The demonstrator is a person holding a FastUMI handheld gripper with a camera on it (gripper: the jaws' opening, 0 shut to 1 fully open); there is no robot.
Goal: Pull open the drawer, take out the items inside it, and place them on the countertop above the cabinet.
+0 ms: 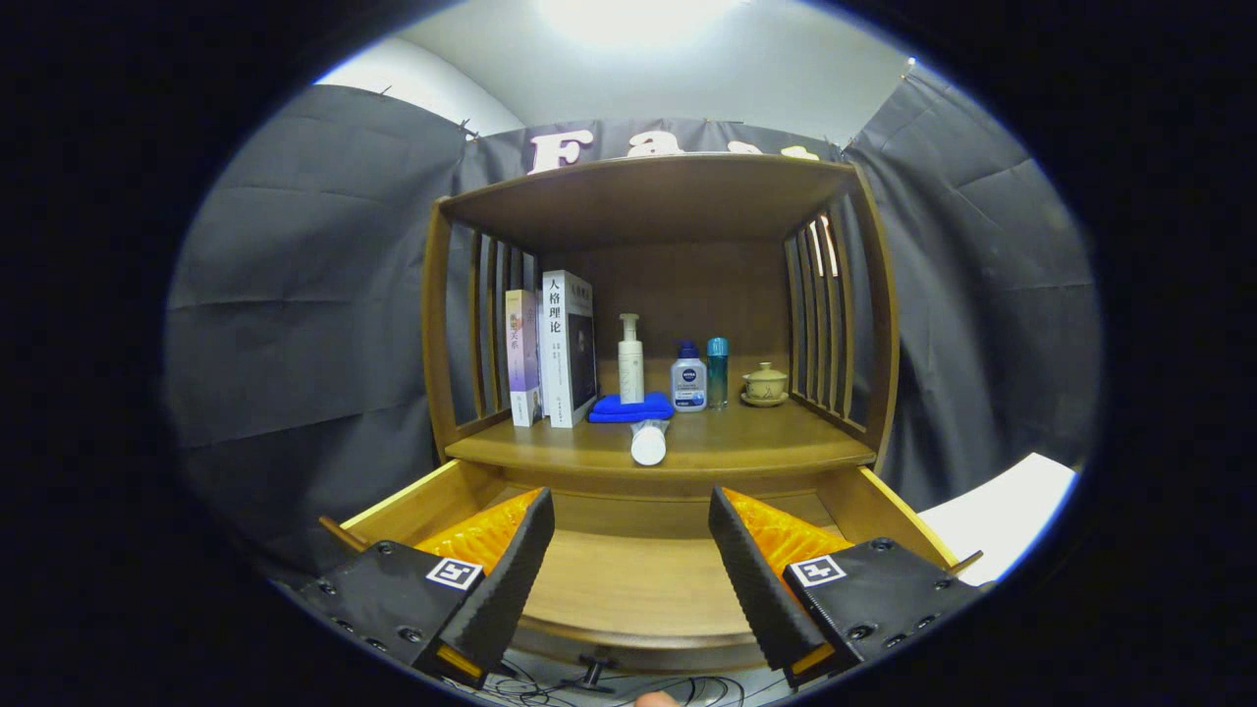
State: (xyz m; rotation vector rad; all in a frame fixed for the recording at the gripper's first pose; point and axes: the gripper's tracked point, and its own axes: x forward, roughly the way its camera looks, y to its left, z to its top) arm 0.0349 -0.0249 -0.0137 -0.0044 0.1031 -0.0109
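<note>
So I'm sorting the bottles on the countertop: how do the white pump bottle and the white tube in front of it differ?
The pump bottle stands upright behind the blue cloth; the tube lies on its side, its end toward the open gripper. The pump bottle has a pump on top; the tube shows a flat round end. Both are white.

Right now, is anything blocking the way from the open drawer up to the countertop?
Nothing visible blocks it. The hand-held gripper hangs open above the open drawer, whose visible floor looks bare. The countertop is open at the front; a white tube lies near its front edge, with free wood either side.
</note>
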